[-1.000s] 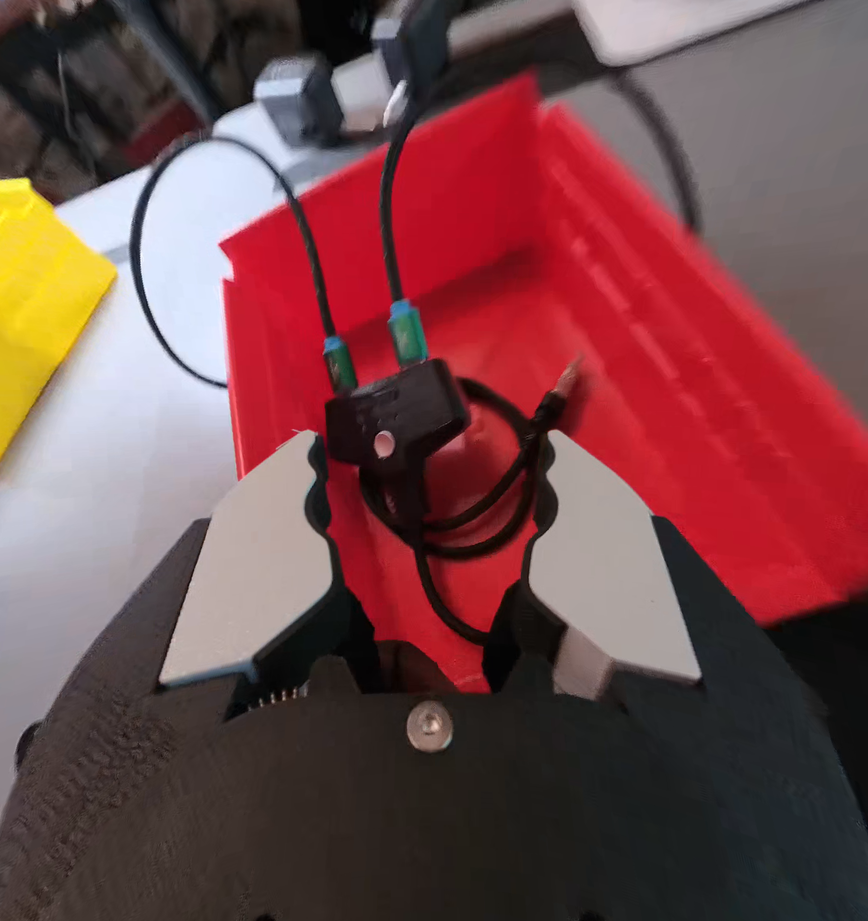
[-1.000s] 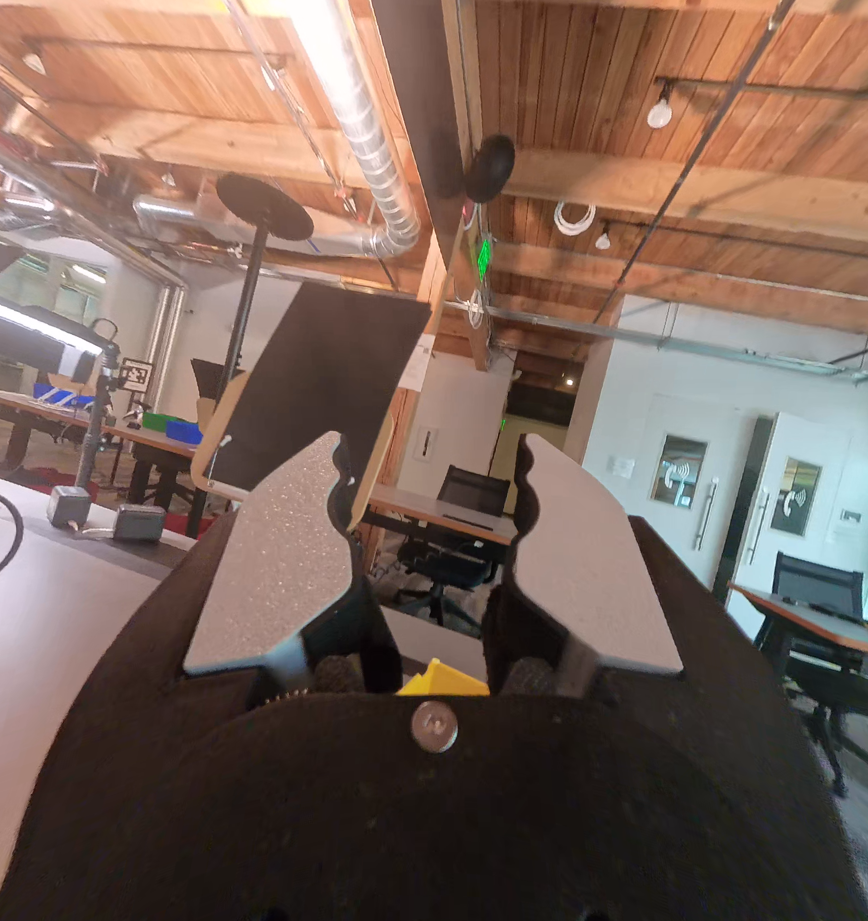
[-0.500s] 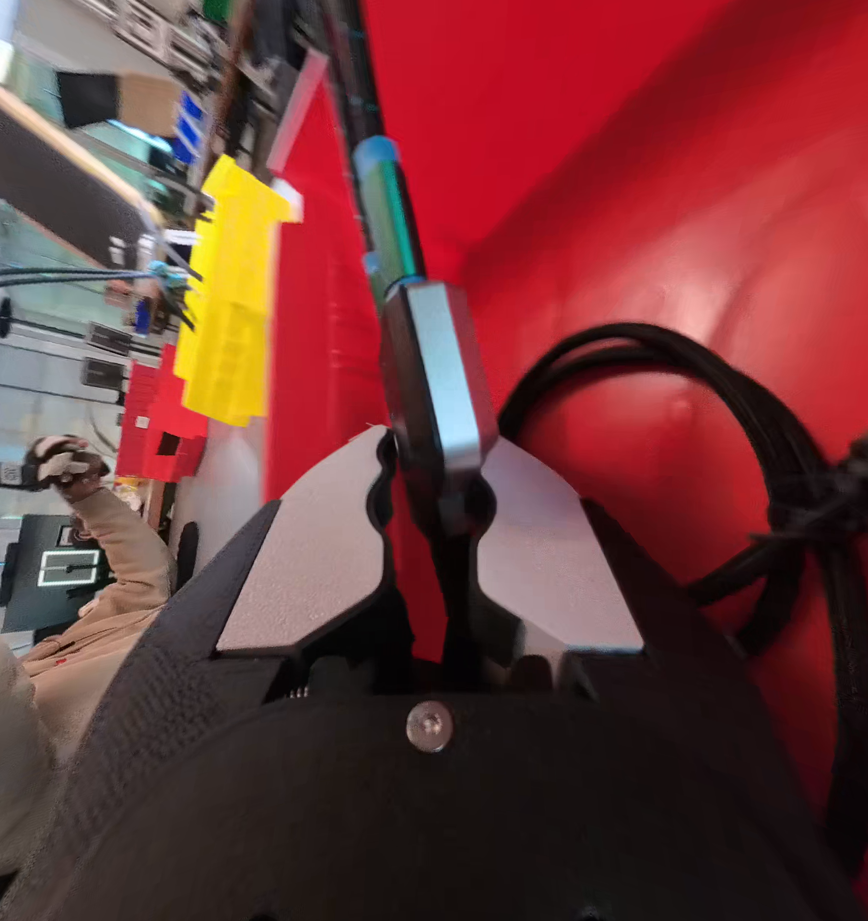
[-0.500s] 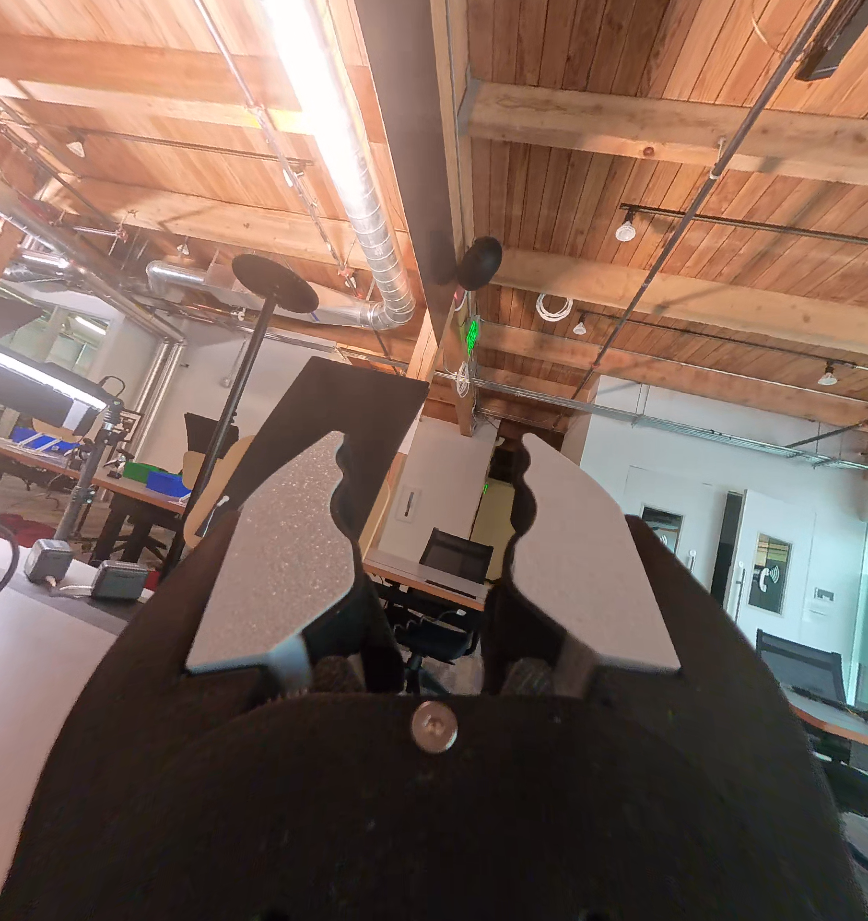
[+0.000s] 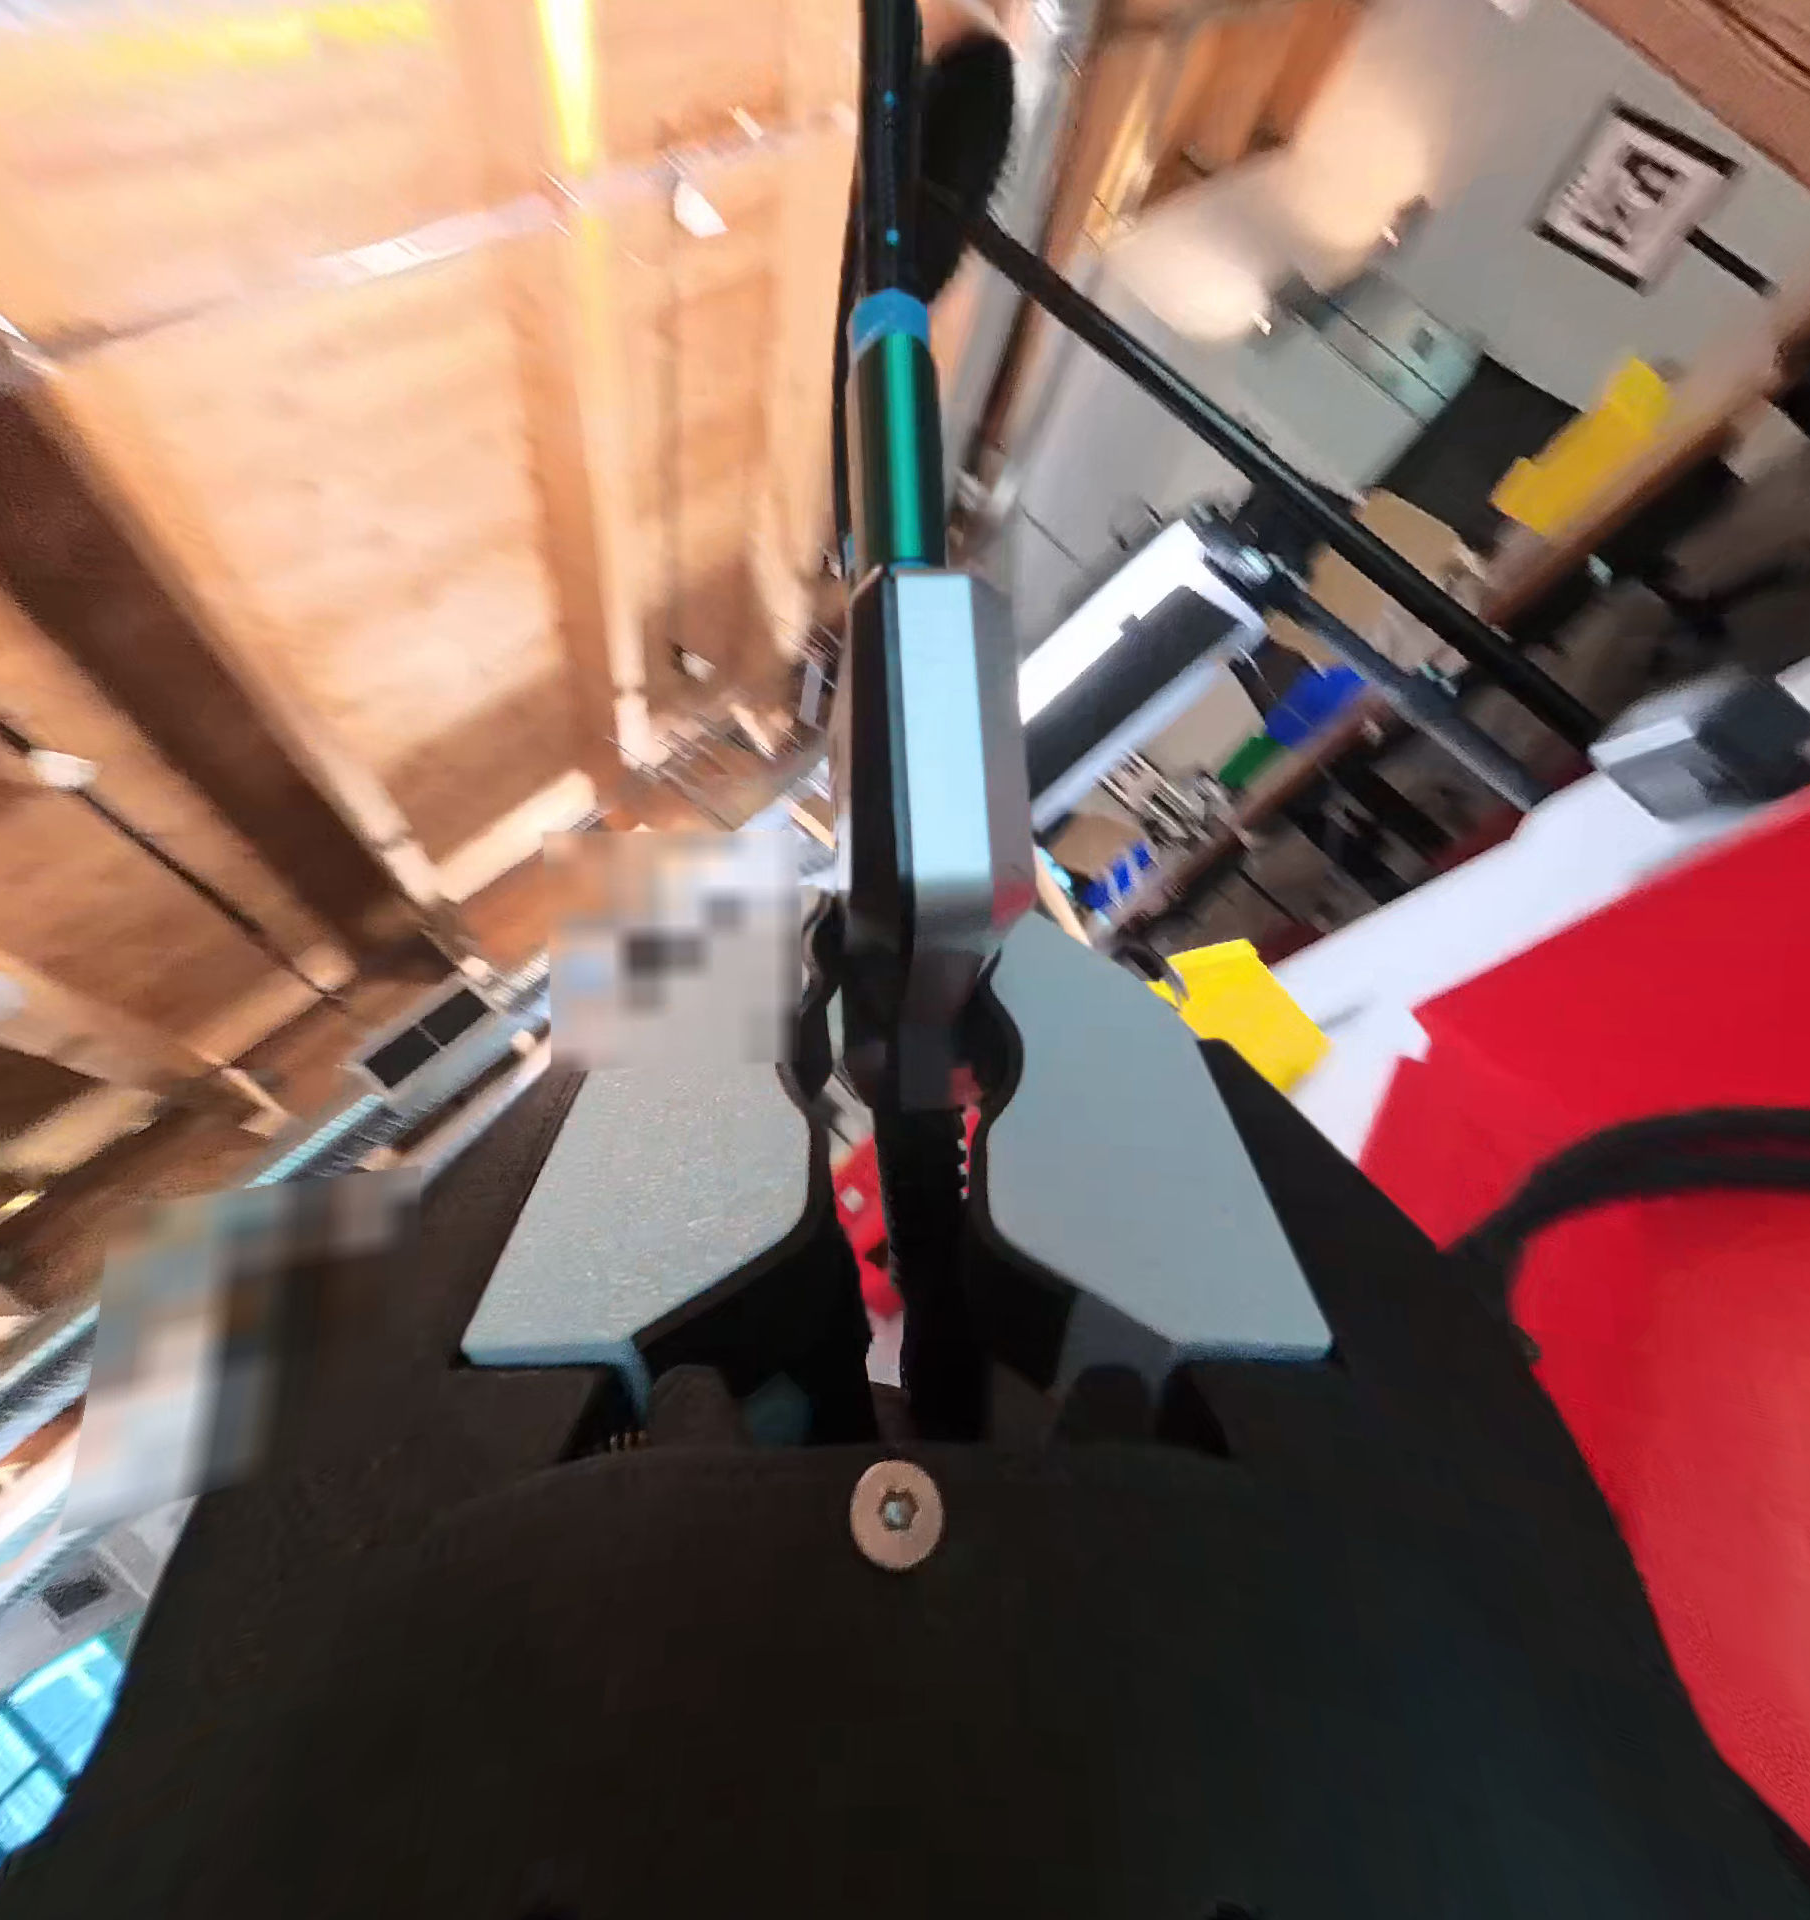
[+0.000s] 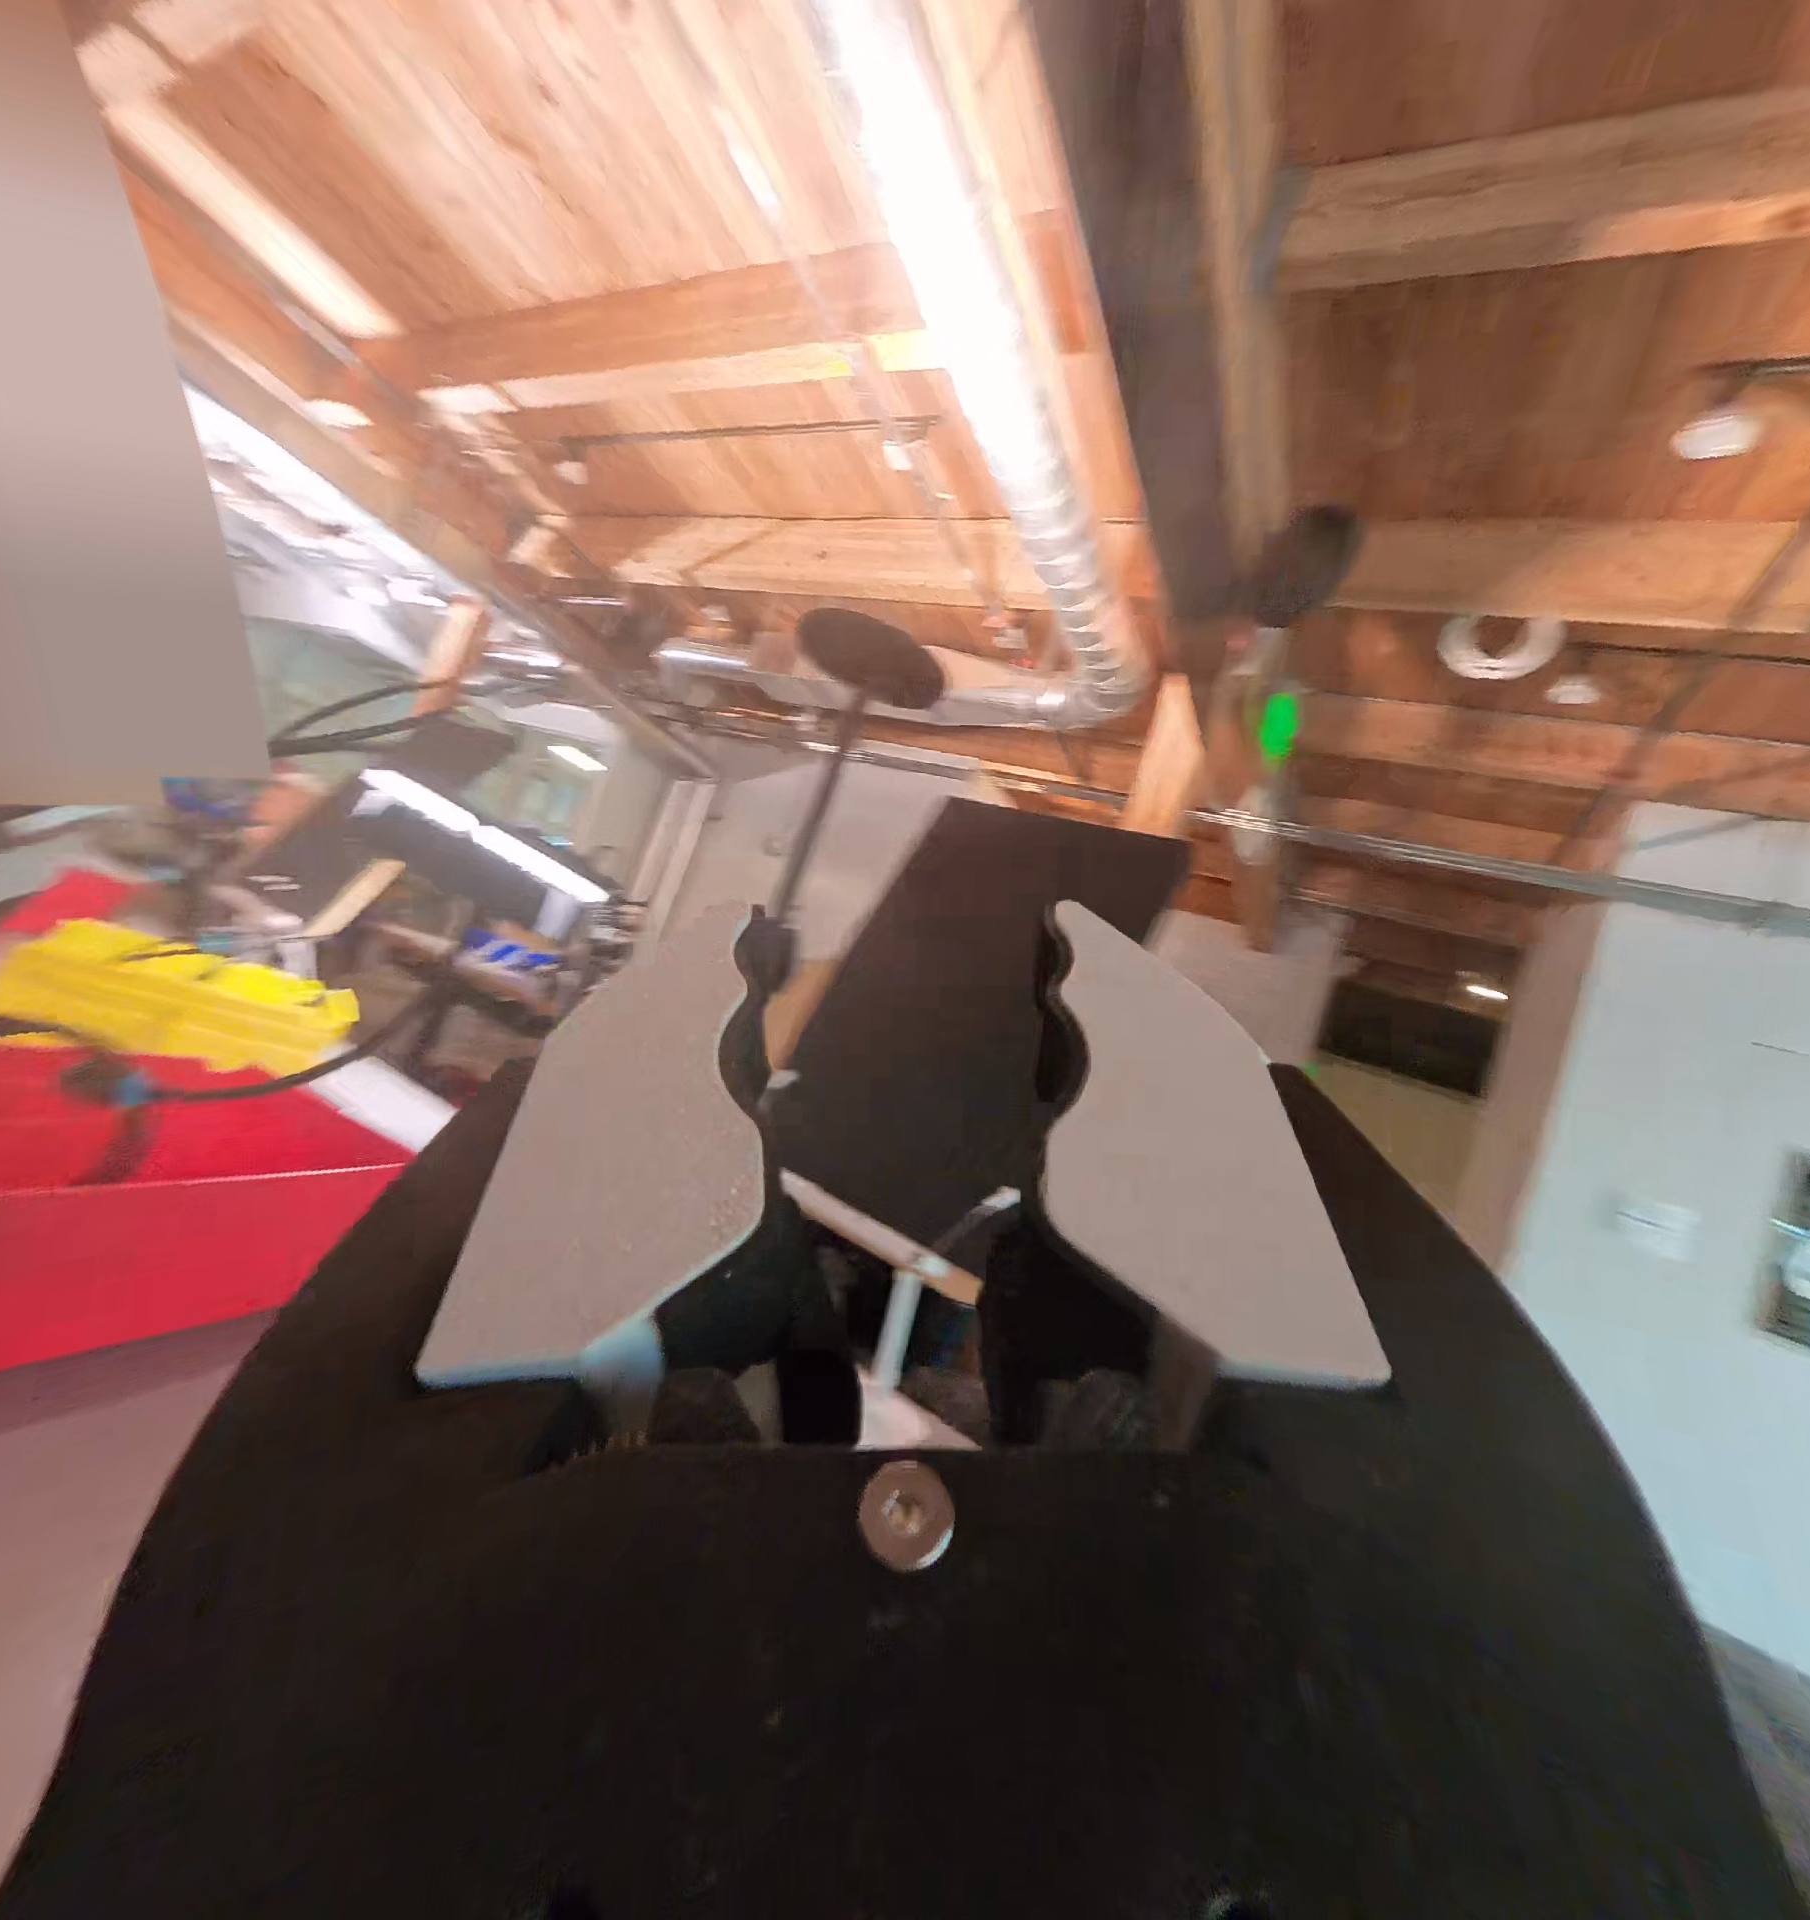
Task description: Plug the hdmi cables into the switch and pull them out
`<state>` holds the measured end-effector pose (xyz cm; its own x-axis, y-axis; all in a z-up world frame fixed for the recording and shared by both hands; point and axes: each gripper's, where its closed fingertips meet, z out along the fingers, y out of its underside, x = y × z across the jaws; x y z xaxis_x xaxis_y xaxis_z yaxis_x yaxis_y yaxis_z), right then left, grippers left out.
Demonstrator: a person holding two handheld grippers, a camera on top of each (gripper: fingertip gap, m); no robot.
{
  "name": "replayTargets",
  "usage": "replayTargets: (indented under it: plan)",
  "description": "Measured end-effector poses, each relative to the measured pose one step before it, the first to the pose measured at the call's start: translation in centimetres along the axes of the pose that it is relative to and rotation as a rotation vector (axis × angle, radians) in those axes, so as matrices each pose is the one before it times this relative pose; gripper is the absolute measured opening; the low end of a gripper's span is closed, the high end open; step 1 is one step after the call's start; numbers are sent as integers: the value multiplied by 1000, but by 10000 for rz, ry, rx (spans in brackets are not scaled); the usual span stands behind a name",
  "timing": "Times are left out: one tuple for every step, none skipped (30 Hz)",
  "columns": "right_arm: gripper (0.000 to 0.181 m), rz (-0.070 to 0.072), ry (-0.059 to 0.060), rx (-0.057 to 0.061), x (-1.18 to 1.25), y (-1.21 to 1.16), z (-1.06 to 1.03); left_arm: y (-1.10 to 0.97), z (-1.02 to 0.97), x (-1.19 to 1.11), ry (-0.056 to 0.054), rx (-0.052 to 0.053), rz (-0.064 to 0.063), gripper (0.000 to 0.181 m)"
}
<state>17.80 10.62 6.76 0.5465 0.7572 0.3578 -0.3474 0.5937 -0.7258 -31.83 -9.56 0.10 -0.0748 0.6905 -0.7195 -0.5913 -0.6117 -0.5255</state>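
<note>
- My left claw [image 5: 906, 997] is clenched on the switch [image 5: 927, 769], a slim block with a silvery edge and dark faces that I hold edge-on, standing up out of my grip.
- The switch's lower end sits pinched between my two grey fingers [image 5: 672, 1174], and its own black lead [image 5: 927, 1278] runs down from it through the gap toward my palm.
- One hdmi cable [image 5: 896, 436] is plugged into the switch's far end: a green metallic plug with a blue collar, its black cord rising straight out of the top of the view.
- A second plug seems to hide behind that one, but the blur keeps me from being sure.
- To my lower right lies the red bin [image 5: 1659, 1039], tilted in my view, with a loop of black cable [image 5: 1607, 1153] inside it.
- A yellow bin [image 5: 1244, 1008] sits just beyond my right finger on the white table [image 5: 1400, 935].
- My right claw [image 6: 901, 935] is released, its grey fingers [image 6: 620, 1164] spread apart with nothing between them.
- It points up and away toward the wooden ceiling [image 6: 672, 260] and a black panel [image 6: 984, 987] on a stand.
- In the right wrist view the red bin [image 6: 101, 1247] shows at the left edge, a yellow bin [image 6: 153, 997] beyond it, both blurred.
</note>
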Motion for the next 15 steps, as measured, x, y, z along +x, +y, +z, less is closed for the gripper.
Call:
replayTargets:
  plan:
    - [48, 234, -831, 151, -1890, -369, 387, -1332, -748, -1043, -395, 515, -149, 22]
    - [48, 338, -766, 218, -1892, -476, 496, -1384, -711, -855, -272, 525, -216, 22]
    - [47, 512, -698, 241, -1890, -495, 624, -1446, -693, -749, -247, 522, -149, 22]
    - [44, 699, -683, 180, -1896, -330, 754, -1492, -661, -610, -222, 517, -88, 23]
    - [41, 836, -698, 69, -1923, -39, 890, -1522, -605, -449, -169, 490, -57, 22]
    - [39, 926, -710, -20, -1899, 252, 1014, -1505, -560, -261, -100, 457, -42, 22]
    - [38, 931, -765, -110, -1906, 612, 1119, -1532, -540, -78, -39, 453, -27, 22]
    - [38, 842, -941, -236, -2042, 940, 1162, -1537, -510, 82, -17, 456, -10, 22]
    - [40, 754, -1047, -357, -2031, 1181, 1185, -1506, -478, 200, -6, 445, 30, 22]
    - [45, 691, -987, -469, -1770, 1354, 1163, -1473, -457, 285, -10, 429, 61, 22]
    - [50, 626, -624, -487, -1069, 1331, 1143, -1406, -429, 287, -19, 409, 61, 22]
    - [55, 587, -9, -302, -20, 1055, 1082, -1332, -392, 323, -8, 388, 54, 22]
    - [59, 591, 483, -60, 848, 779, 927, -1243, -350, 299, -13, 361, 37, 22]
    - [64, 522, 589, 134, 1129, 484, 709, -1162, -332, 286, -17, 343, -6, 22]
    - [67, 484, 456, 316, 1089, 247, 526, -1072, -300, 265, -4, 326, -18, 22]
